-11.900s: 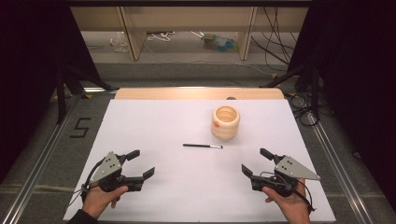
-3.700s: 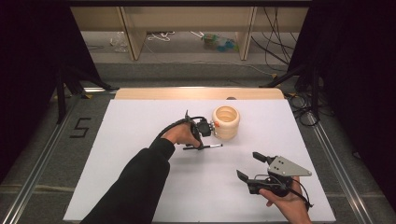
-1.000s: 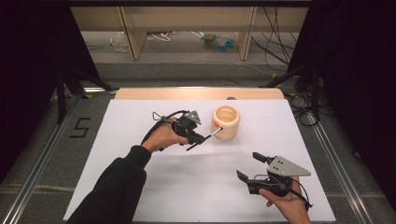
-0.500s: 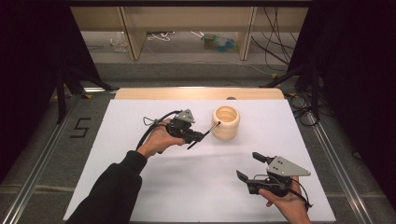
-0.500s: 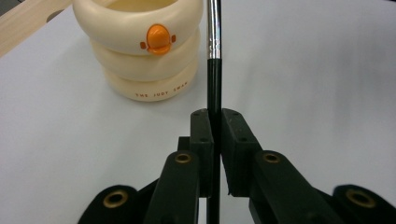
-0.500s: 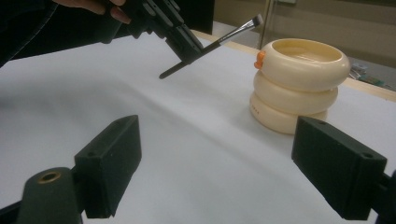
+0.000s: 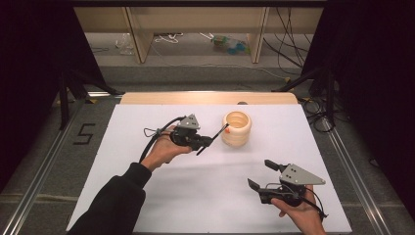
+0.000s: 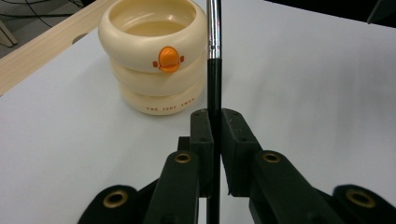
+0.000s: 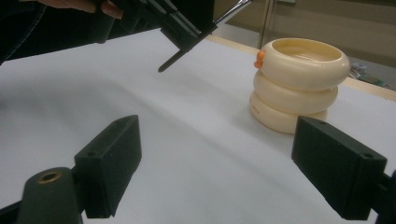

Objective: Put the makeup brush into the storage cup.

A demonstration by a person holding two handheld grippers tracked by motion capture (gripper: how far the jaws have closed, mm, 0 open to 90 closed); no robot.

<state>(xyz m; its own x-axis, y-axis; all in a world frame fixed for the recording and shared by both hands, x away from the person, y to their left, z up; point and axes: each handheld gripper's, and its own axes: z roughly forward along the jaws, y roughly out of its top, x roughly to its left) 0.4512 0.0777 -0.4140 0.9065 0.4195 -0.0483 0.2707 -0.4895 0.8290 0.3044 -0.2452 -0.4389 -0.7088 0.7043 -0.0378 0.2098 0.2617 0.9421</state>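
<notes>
Lab: black curtains (image 7: 372,58), floor cables (image 7: 288,29).

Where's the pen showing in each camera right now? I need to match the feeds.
High view: pen centre-left, clamped in the left gripper, tip towards the cream ringed cup.
Left gripper view: pen upright at centre, between the jaws.
Right gripper view: pen top centre, tilted.
Shared landmark: the cream ringed cup with its orange knob.

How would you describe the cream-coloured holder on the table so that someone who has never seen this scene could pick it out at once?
Start at the white table and look toward its far edge, just right of centre. There stands the cream holder, an open-topped pot shaped like three stacked rings. A small orange duck-bill badge on its top ring sets it apart from the slim black pen held beside it in the left tool.
</notes>
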